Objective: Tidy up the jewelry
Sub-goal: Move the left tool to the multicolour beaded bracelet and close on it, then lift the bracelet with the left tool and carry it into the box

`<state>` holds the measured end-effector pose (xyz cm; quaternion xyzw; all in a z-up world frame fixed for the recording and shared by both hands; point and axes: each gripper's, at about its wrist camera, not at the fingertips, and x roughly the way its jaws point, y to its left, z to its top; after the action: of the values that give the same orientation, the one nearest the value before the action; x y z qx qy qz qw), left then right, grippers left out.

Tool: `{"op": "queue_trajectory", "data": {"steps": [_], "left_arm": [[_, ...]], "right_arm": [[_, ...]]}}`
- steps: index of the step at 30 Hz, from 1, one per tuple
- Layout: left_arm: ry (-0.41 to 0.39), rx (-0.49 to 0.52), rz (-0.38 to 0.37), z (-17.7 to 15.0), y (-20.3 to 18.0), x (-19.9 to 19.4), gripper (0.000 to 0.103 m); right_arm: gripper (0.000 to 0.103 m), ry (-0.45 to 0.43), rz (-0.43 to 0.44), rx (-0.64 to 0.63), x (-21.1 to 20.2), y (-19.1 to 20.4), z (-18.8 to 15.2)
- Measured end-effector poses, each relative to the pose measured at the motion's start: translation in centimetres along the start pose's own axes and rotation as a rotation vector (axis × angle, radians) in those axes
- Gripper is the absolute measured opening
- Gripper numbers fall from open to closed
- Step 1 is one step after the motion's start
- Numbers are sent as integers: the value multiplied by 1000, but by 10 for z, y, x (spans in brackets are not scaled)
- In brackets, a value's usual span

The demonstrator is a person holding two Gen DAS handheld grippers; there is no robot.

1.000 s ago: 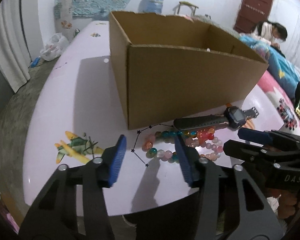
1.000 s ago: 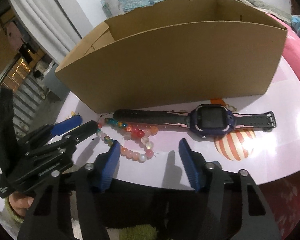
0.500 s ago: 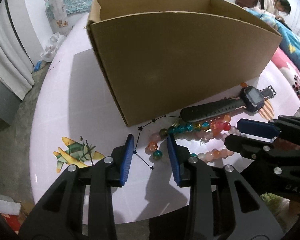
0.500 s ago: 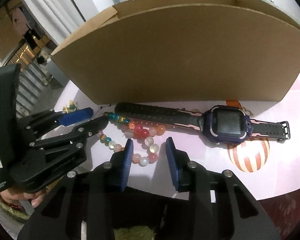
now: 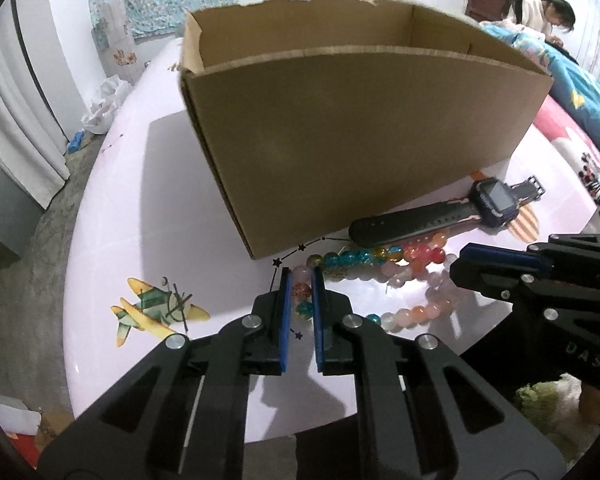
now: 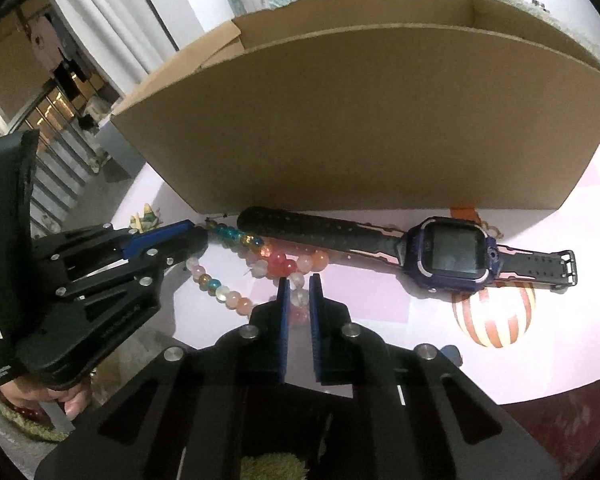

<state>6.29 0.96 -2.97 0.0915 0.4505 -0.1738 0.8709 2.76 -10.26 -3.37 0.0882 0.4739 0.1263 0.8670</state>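
Both grippers, left (image 5: 301, 285) and right (image 6: 299, 291), just closing, pinch beads (image 5: 384, 258) at lower centre of frame on bench (image 5: 148, 216). Watch (image 6: 448, 254) beyond beads; box (image 5: 352, 152) blocks behind watch.

Dim, sharp fisheye views; edges bend, darken.

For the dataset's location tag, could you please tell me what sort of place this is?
Most likely a bedroom in a home. A bed with a blue patterned quilt stands at the far right, white curtains hang on the left, and the work surface is a pink table printed with cartoon pictures.
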Motion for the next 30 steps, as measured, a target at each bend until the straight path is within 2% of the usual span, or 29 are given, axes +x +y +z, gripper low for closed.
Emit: {"op": "queue_trajectory", "data": {"steps": [11,15,18,22,25,28,30], "left_arm": [[-97,-33,-32,5,1,-52,8],[-154,-38,-67,21,-3,-82,8],[-232,-29,-99,40,-7,-110,8],[-344,-1,-125,78,-11,-139,8],[-398,19,-111,113,-10,-145,8],[-380,25,-91,145,-5,-128,9],[-329,23,-66,166,0,-106,8]], "right_arm": [[10,-79,29,-37,-32,9,-4],[10,-143,41,-64,-64,12,-2],[10,-244,35,-122,-101,14,7],[10,-375,54,-201,-143,15,45],[10,-405,86,-225,-152,10,83],[10,-340,128,-219,-131,-1,131],[10,-243,168,-187,-105,-13,165]]}}
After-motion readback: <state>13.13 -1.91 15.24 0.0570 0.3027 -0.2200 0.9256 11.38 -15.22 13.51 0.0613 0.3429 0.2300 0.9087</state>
